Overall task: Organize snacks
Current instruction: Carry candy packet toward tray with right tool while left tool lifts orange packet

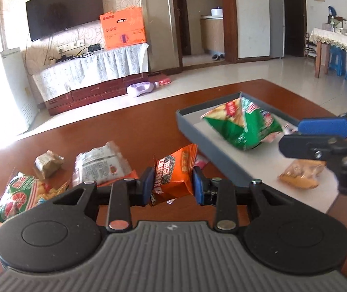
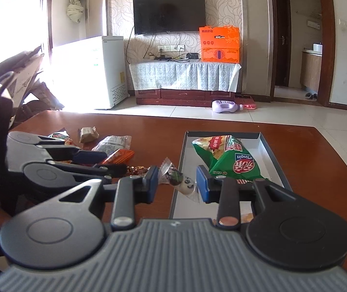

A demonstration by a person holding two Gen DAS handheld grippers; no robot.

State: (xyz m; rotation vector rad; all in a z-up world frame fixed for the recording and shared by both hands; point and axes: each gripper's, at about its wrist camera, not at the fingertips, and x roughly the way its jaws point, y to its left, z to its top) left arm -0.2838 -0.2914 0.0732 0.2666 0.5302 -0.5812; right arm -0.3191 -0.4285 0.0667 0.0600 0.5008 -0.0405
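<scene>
My left gripper [image 1: 173, 185] is shut on an orange snack packet [image 1: 173, 172], held above the brown table left of the grey tray [image 1: 212, 155]. The tray holds a green chip bag [image 1: 241, 126] and a yellow snack pack [image 1: 300, 172]. My right gripper [image 2: 177, 182] is shut on a small clear candy packet with panda faces [image 2: 178, 180], held over the tray's left rim [image 2: 177, 189]. The green chip bag [image 2: 229, 160] lies in the tray just beyond it. My left gripper [image 2: 115, 163] with the orange packet [image 2: 120, 157] shows at the left.
Loose on the table [image 1: 137, 126] lie a green-and-red chip bag [image 1: 20, 197], a small brown pack [image 1: 48, 164] and a clear printed bag [image 1: 100, 165]. Beyond the table's far edge is tiled floor, a TV cabinet and a white freezer [image 2: 100, 70].
</scene>
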